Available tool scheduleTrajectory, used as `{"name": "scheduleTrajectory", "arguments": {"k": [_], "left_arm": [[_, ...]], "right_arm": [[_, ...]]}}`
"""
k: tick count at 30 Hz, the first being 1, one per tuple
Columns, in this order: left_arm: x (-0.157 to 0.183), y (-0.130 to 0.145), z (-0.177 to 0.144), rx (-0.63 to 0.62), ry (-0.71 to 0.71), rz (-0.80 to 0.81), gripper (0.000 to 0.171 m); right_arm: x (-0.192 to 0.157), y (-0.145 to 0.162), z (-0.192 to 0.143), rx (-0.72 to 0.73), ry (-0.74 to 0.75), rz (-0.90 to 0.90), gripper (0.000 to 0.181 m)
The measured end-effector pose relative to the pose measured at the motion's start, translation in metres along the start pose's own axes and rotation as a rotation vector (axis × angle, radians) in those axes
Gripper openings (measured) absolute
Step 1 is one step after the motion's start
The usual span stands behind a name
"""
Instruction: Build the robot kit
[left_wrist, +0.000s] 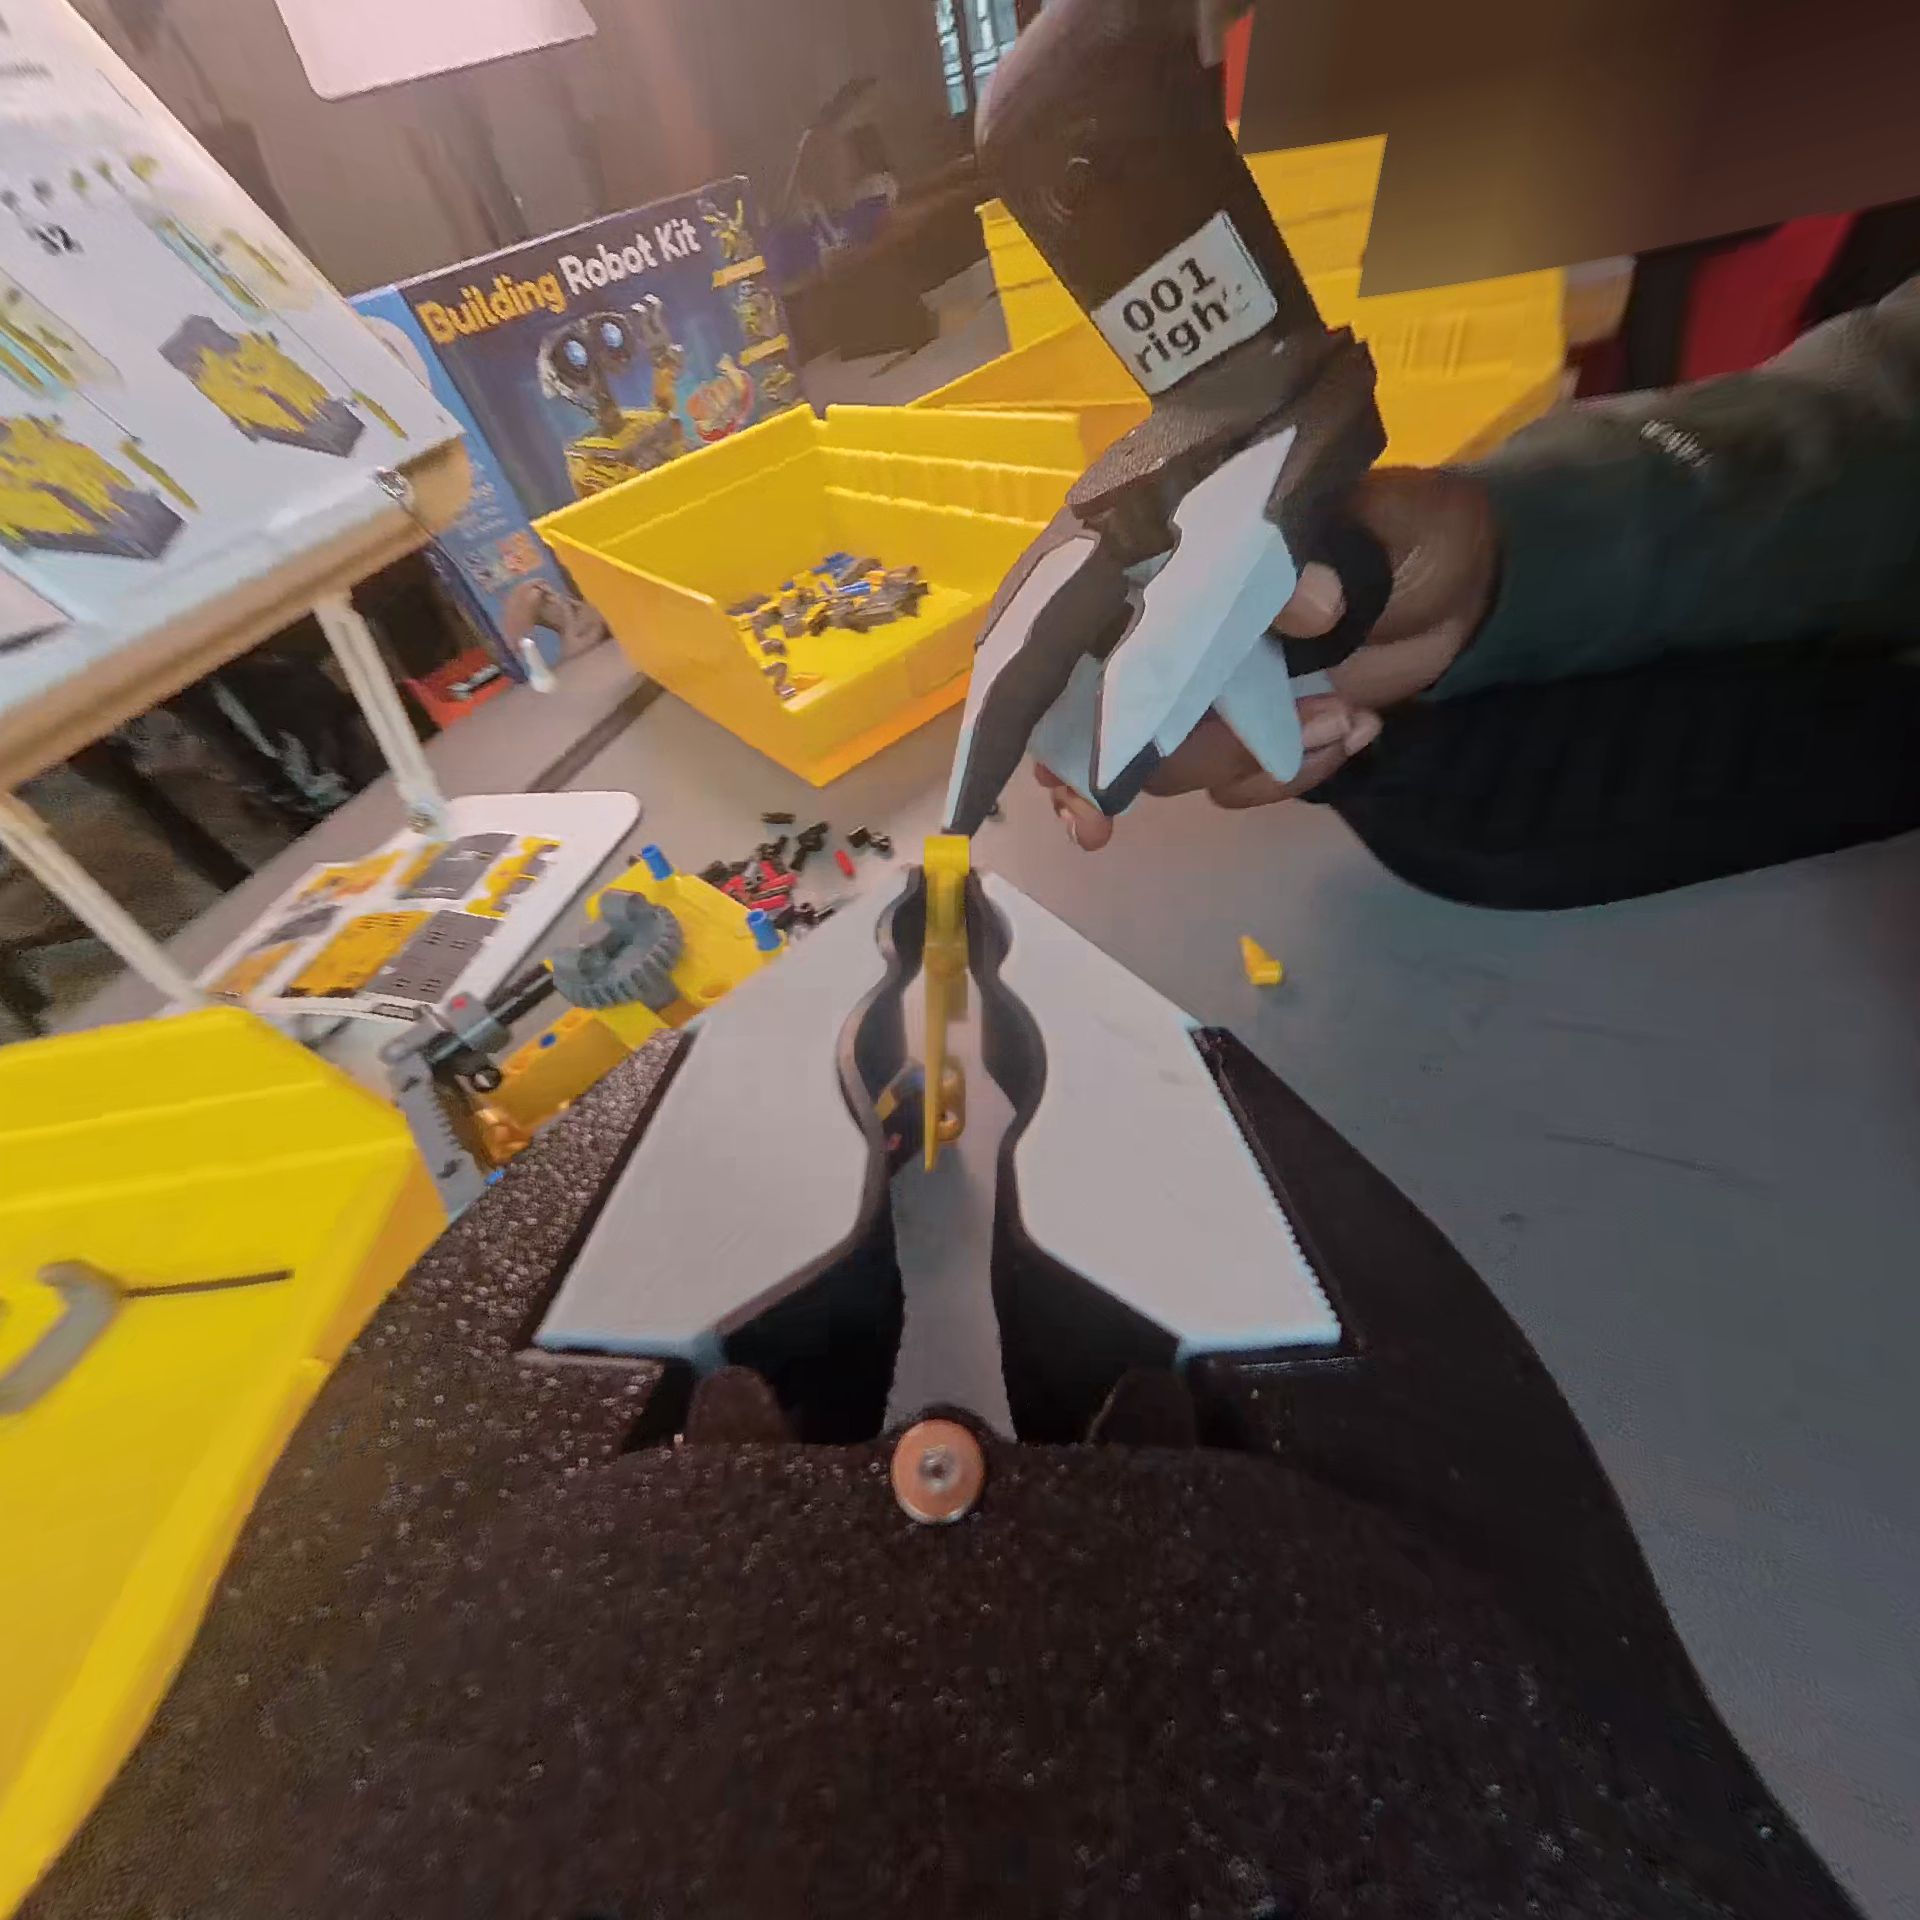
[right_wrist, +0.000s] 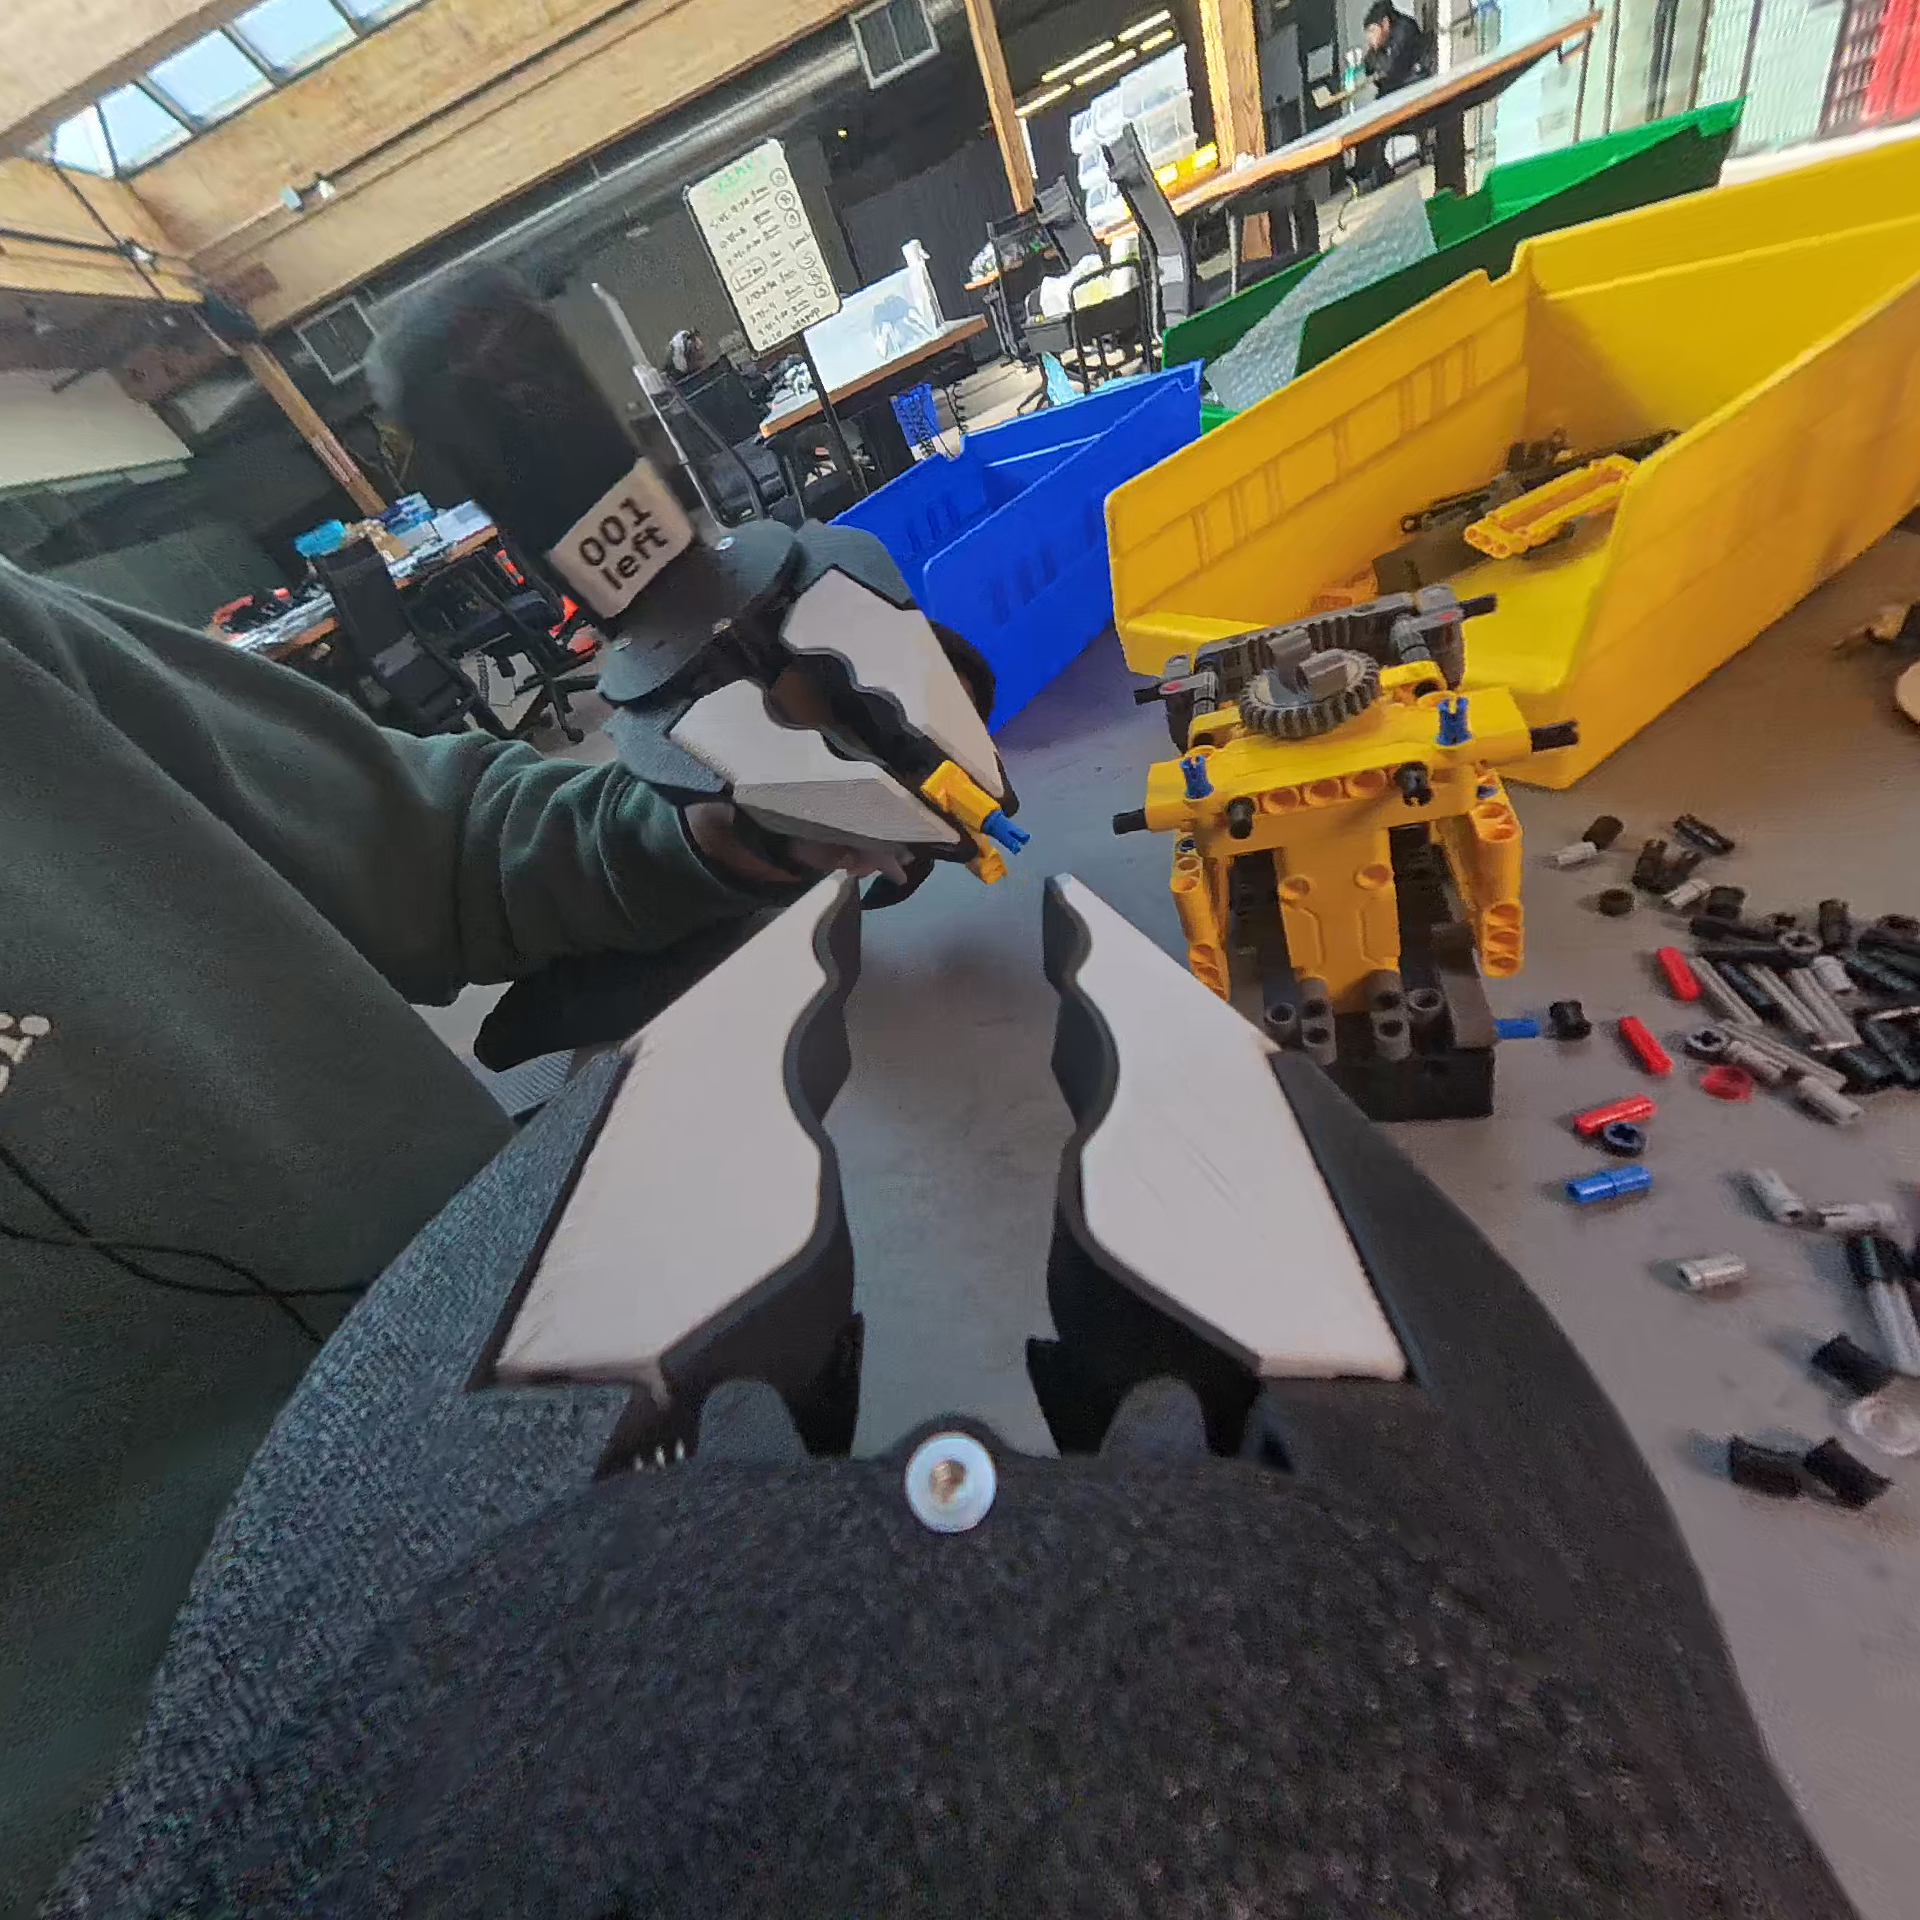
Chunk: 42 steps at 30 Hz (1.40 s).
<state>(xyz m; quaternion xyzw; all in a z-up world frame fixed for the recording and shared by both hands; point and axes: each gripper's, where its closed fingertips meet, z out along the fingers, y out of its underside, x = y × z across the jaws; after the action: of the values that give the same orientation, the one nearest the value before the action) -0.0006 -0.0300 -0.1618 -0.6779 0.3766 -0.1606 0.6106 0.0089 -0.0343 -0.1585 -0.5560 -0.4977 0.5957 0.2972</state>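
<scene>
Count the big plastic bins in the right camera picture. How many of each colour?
Yellow bin: 1
Blue bin: 1
Green bin: 1
Total: 3

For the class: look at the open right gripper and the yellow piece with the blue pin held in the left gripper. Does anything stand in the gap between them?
Nothing visible does. The right gripper is open and empty; the yellow piece, clamped in the left gripper, hangs just beyond its tips over bare table. The yellow model stands off to the right, out of that gap.
</scene>
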Motion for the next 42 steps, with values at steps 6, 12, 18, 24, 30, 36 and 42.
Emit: {"name": "scheduleTrajectory", "arguments": {"k": [6, 12, 18, 24, 30, 36, 42], "left_arm": [[0.004, 0.008, 0.008, -0.122, -0.187, 0.422, 0.006], [0.005, 0.01, 0.012, -0.176, -0.253, 0.583, 0.006], [0.008, 0.008, 0.013, -0.204, -0.293, 0.668, 0.006], [0.011, 0.009, 0.011, -0.167, -0.252, 0.613, 0.012], [0.008, 0.013, 0.01, -0.18, -0.257, 0.589, 0.009], [0.011, 0.01, 0.01, -0.181, -0.282, 0.657, 0.009], [0.011, 0.011, 0.01, -0.184, -0.274, 0.637, 0.009]], "right_arm": [[0.001, 0.005, 0.012, 0.011, 0.05, 0.105, 0.039], [0.007, 0.006, 0.01, 0.02, 0.099, 0.091, 0.03], [0.009, 0.007, 0.009, 0.0, 0.14, 0.017, 0.023], [0.006, 0.004, 0.006, -0.029, 0.181, -0.191, 0.022], [0.006, 0.005, 0.003, -0.061, 0.217, -0.351, 0.021], [-0.001, 0.003, 0.002, -0.081, 0.273, -0.567, 0.021], [-0.002, 0.004, 0.004, -0.099, 0.319, -0.7, 0.021]]}}
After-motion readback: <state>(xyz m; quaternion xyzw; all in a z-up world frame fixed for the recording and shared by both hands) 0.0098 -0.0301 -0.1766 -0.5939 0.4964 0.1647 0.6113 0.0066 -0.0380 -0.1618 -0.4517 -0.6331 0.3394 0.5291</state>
